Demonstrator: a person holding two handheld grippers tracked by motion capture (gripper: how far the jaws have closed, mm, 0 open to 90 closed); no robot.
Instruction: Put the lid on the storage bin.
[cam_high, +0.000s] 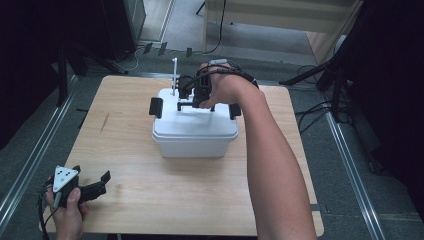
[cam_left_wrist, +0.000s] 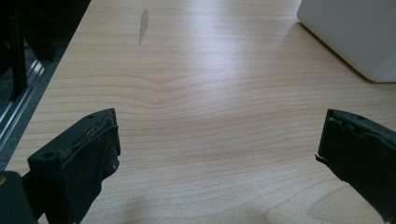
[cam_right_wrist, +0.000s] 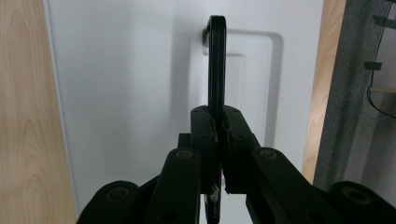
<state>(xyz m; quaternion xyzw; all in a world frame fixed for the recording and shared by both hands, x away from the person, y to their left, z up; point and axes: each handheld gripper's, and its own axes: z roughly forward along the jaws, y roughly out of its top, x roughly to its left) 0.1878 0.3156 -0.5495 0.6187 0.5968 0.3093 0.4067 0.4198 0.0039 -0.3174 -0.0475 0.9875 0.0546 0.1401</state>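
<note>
The black carry handle (cam_right_wrist: 215, 65) stands upright over the lid of the white storage box (cam_high: 195, 131) at mid-table, its bar running across the box. Your right gripper (cam_high: 199, 100) pinches it shut from above; your left gripper (cam_high: 92, 187) rests well apart, wide open and empty.
</note>
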